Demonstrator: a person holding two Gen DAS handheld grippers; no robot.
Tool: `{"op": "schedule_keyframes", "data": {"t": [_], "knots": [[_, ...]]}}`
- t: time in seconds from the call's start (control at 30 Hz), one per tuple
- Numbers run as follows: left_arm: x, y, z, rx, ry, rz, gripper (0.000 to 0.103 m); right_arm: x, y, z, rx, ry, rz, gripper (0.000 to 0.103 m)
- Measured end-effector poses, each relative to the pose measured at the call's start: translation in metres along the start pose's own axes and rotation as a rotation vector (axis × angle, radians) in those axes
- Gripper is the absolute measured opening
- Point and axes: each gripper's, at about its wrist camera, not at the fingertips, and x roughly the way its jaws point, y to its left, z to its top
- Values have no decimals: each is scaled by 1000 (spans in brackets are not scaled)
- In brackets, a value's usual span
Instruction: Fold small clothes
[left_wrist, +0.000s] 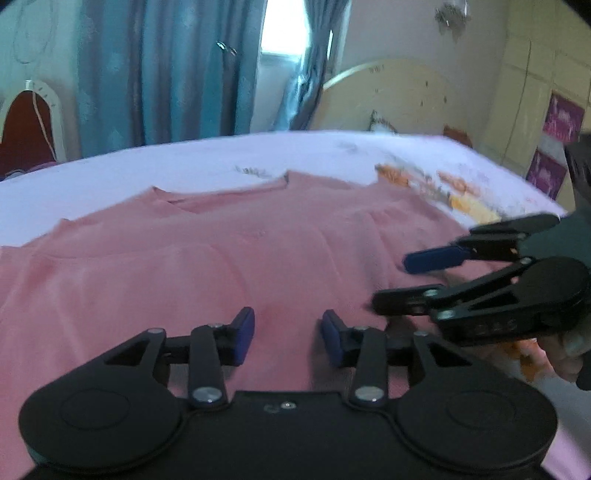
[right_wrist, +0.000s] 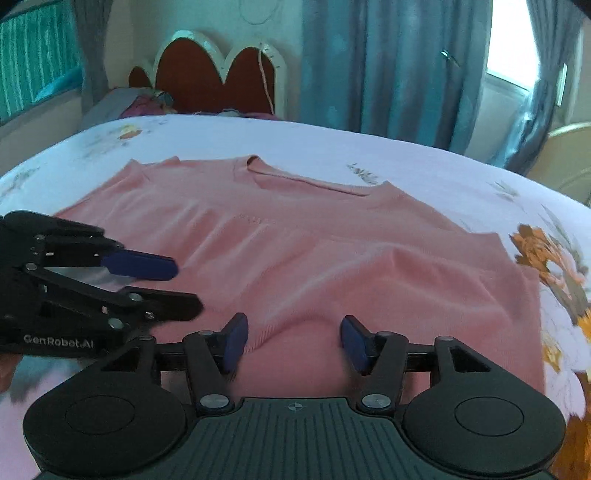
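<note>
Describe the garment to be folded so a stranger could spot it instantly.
Start at the bed, covered in a white sheet printed with orange flowers. Spread flat across it, neckline toward the curtains, lies the pink top. It is the only plain pink piece there, under both open grippers.

Pink top (left_wrist: 207, 266) hem hidden under grippers — left sleeve cut off by edge

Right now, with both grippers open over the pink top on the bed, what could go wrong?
1. The left gripper and right gripper sit close together at the near hem, so they might collide when closing.
2. The pink top has ripples across its middle; folding now could trap creases.
3. The fingers may pinch the floral bedsheet along with the hem.
</note>
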Motion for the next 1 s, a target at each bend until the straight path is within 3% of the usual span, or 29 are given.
{"op": "schedule_keyframes", "data": {"t": [0.17,0.23,0.37,0.4,0.53,0.63,0.8,0.83,0.87,1.0], "knots": [[-18,28,-17,-23,11,71,43,-18,-13,-21,35,34,-12,56],[-33,47,-27,-32,16,137,44,-32,-28,-33,56,52,-107,56],[-68,82,-53,-49,-1,252,45,-60,-74,-66,182,76,-205,56],[-76,89,-57,-72,-5,257,44,-69,-84,-73,233,60,-193,56],[-89,75,-52,-93,-7,279,44,-82,-65,-66,197,60,-264,55],[-88,43,-45,-80,-46,204,46,-89,-24,-48,190,-31,-163,55],[-53,-5,-38,-57,-16,120,46,-48,50,-29,73,10,-36,53],[-49,-8,-40,-56,-7,116,46,-40,58,-29,63,27,-27,40],[-45,-10,-42,-56,8,122,46,-33,61,-30,60,50,-21,34],[-58,9,-54,-84,3,173,46,-35,49,-39,50,59,-49,31]]}}
